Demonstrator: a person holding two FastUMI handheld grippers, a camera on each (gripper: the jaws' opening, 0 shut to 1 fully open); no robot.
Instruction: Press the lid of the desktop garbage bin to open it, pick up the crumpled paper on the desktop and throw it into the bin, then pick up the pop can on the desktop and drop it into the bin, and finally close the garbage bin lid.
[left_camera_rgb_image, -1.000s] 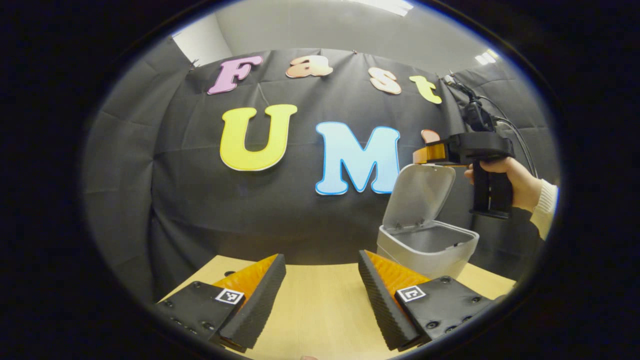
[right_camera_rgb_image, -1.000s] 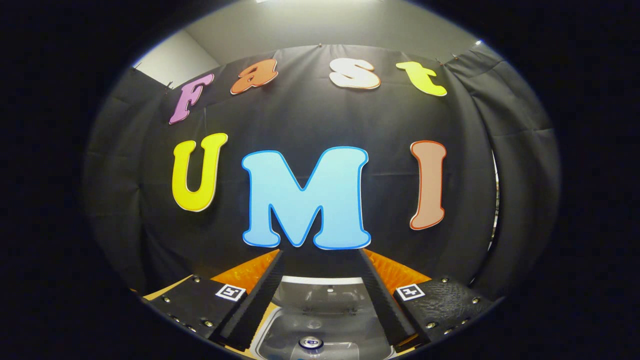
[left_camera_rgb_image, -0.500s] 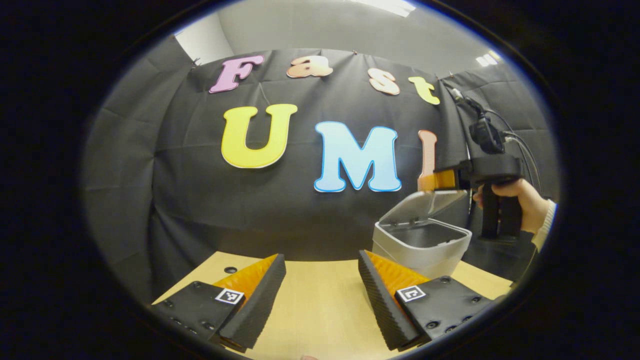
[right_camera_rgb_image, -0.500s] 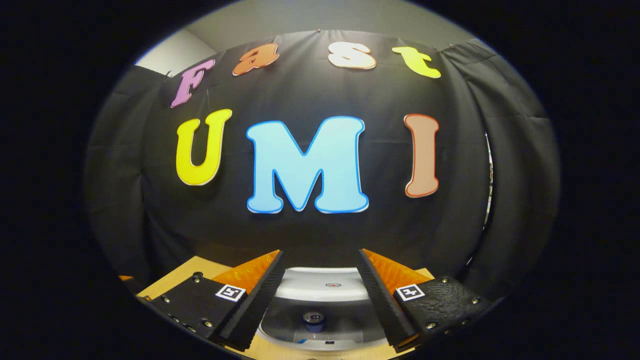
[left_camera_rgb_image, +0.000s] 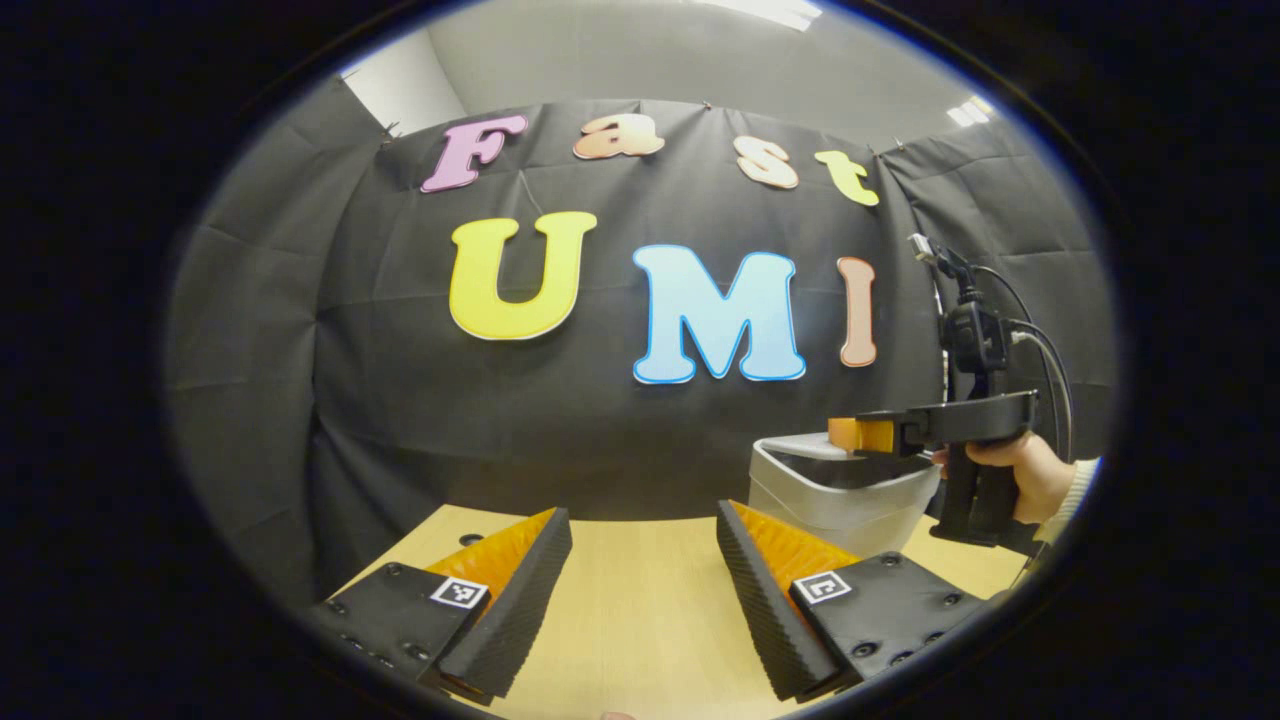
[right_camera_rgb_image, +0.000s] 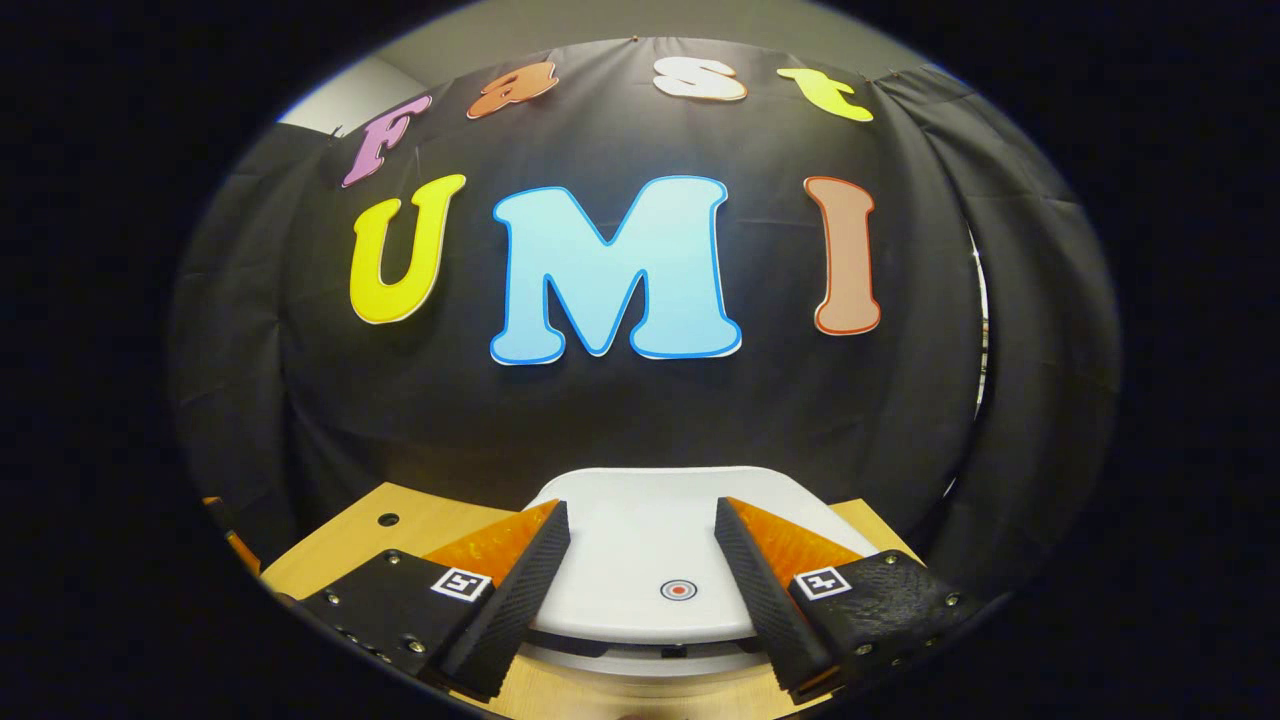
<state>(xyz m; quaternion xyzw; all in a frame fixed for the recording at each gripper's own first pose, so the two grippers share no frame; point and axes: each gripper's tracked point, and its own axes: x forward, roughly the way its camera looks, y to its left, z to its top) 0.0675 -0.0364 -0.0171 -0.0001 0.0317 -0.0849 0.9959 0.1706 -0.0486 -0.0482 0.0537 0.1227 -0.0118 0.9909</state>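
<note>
Pale wood forms the table (left_camera_rgb_image: 640, 620), seen between the spread fingers of the left gripper (left_camera_rgb_image: 642, 530), which holds nothing and hangs above the bare surface. Ahead of it and to its right stands the garbage bin (left_camera_rgb_image: 840, 495). The right gripper (right_camera_rgb_image: 640, 520), gripped by a hand (left_camera_rgb_image: 1020, 470), sits over the lid (right_camera_rgb_image: 650, 560) with its fingers spread wide and nothing between them. The lid lies flat on the bin directly beneath those fingers, a small round mark (right_camera_rgb_image: 678, 590) facing up.
</note>
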